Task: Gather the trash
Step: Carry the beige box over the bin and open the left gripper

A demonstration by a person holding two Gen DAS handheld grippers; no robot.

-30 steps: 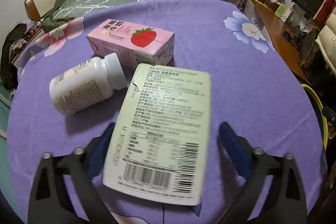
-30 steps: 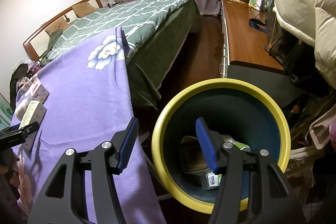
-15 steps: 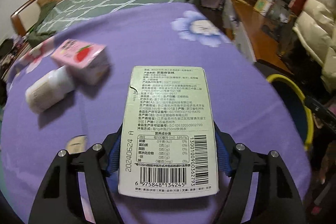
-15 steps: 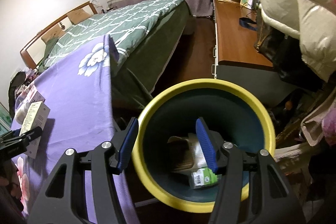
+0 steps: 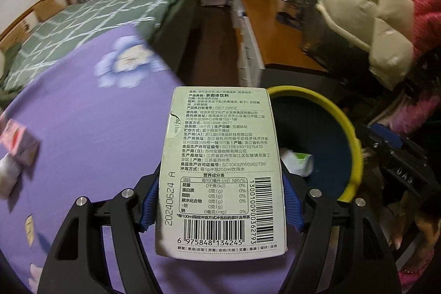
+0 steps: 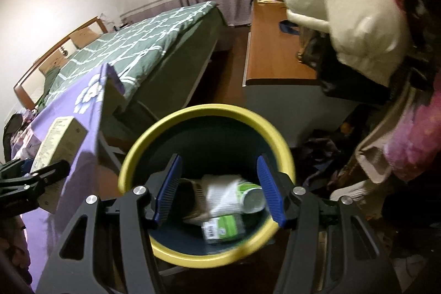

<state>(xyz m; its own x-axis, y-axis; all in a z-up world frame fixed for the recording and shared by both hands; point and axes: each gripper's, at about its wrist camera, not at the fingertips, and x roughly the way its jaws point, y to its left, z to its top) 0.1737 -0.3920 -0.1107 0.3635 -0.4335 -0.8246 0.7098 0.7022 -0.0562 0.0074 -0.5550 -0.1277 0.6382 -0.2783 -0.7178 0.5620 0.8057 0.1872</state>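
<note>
My left gripper (image 5: 220, 200) is shut on a pale green tea box (image 5: 220, 139), barcode side up, its blue pads pressed to both long sides. The box hangs over the purple table's right edge, its far end overlapping the yellow-rimmed dark blue bin (image 5: 351, 128). In the right wrist view the same box (image 6: 59, 137) and the left gripper (image 6: 30, 181) show at the left. My right gripper (image 6: 220, 189) stands open over the bin (image 6: 209, 108) with nothing between its fingers. White and green wrappers (image 6: 226, 200) lie in the bin.
A pink strawberry carton (image 5: 19, 142) and a white bottle (image 5: 7, 178) lie blurred at the far left of the purple flowered tablecloth (image 5: 96, 128). Beyond are a bed with a green checked cover (image 6: 143, 46), a wooden desk (image 6: 273, 54) and a puffy white coat (image 6: 344, 18).
The left gripper closed on the tea box, lifted it and swung right until the bin came into view. In the right view the bin shifted left under the open fingers.
</note>
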